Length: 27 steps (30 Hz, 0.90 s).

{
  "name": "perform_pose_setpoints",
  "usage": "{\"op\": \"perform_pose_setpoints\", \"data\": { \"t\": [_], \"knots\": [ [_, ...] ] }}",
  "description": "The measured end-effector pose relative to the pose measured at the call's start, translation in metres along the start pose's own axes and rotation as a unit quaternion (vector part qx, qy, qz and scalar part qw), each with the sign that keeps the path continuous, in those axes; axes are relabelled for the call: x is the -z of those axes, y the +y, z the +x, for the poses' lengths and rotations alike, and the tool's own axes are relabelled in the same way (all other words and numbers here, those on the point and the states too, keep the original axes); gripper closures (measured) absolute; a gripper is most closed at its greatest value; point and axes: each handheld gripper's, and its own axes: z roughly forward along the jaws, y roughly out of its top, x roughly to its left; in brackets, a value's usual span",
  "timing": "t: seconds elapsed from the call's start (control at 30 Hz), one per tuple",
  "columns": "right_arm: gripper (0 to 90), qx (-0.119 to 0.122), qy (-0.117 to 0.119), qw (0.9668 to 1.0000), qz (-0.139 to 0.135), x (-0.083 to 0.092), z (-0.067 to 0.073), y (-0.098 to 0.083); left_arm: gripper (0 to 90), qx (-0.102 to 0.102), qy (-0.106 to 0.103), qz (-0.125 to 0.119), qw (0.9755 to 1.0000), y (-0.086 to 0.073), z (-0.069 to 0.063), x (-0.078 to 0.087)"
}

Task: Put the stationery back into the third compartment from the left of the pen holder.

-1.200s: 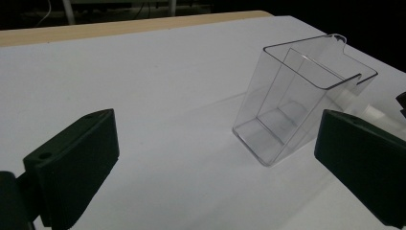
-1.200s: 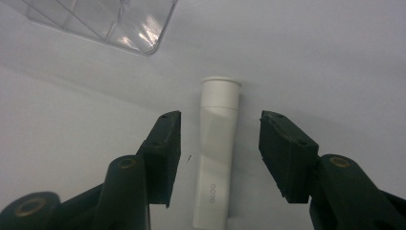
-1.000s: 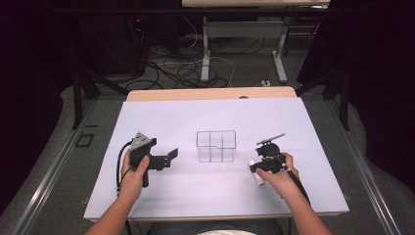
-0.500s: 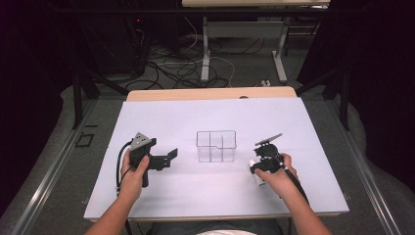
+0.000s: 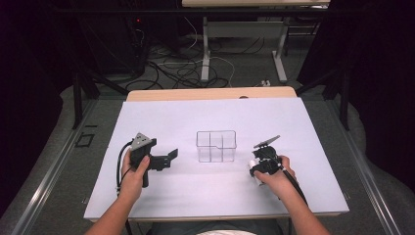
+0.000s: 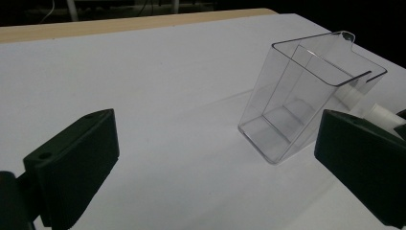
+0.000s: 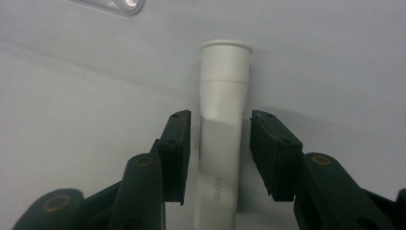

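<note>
My right tool (image 7: pixel 218 153) straddles white tube (image 7: pixel 221 143) lying on tabletop (image 5: pixel 195 122), jaws parted, not clamped. My left tool (image 6: pixel 210 163) wide open, facing clear bin (image 6: pixel 306 96) mid-tabletop.

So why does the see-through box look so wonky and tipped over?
In the left gripper view, the camera is tilted and close, so the clear plastic divided box leans; in the high view it stands straight on the white table, lit evenly, hardly any shadow.

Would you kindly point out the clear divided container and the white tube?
clear divided container (image 5: pixel 216 146), high view, on its central divider.
white tube (image 7: pixel 223 96), right gripper view, upper body below the cap.
</note>
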Motion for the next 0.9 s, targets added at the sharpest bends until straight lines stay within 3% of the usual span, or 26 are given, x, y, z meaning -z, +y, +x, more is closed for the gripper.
{"op": "perform_pose_setpoints", "data": {
  "t": [0.27,0.4,0.9],
  "knots": [
    [63.7,0.004,0.004,0.9999,0.01,-0.003,-0.0002,-0.0025,1.3,-0.001,-0.001,0.002,1.0,-0.0003,-0.0003,-0.0006],
    [68.0,-0.007,0.002,0.9999,0.009,-0.0028,-0.0002,-0.0027,1.3,0.001,-0.001,0.001,1.0,-0.0007,-0.0011,-0.0012],
    [69.5,-0.017,0.015,0.9996,0.014,-0.0022,-0.0032,-0.0027,1.3,-0.002,-0.002,0.006,1.0,-0.0014,-0.0011,-0.002]
  ]
}}
